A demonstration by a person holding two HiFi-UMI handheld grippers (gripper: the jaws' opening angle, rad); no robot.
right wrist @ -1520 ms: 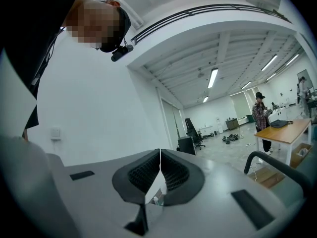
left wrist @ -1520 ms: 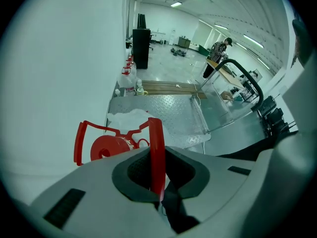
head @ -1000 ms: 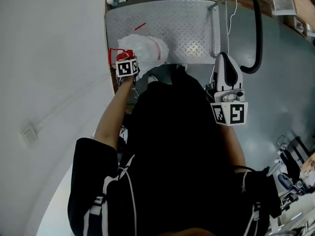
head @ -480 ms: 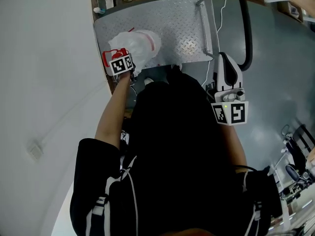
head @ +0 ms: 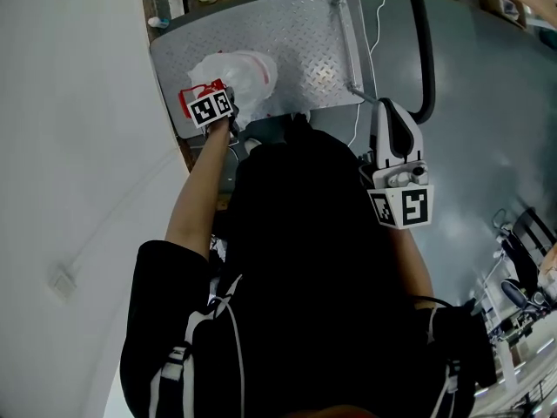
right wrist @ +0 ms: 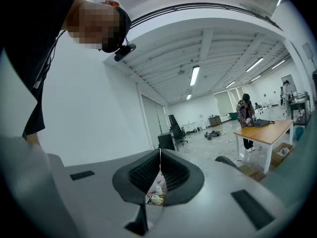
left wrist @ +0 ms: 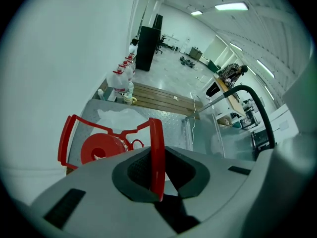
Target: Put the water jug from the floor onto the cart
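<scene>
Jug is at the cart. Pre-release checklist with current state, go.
1. Left gripper shut on the red handle of the water jug: ok, the handle sits between the pads.
2. Jug over the cart deck: ok in the head view.
3. Jug base resting on the deck: cannot tell, the base is hidden.
4. Deck around the jug bare: ok; small bottles stand past the cart's far edge.
5. Right gripper out of the way: ok, shut on nothing, held beside the cart's push handle.
</scene>
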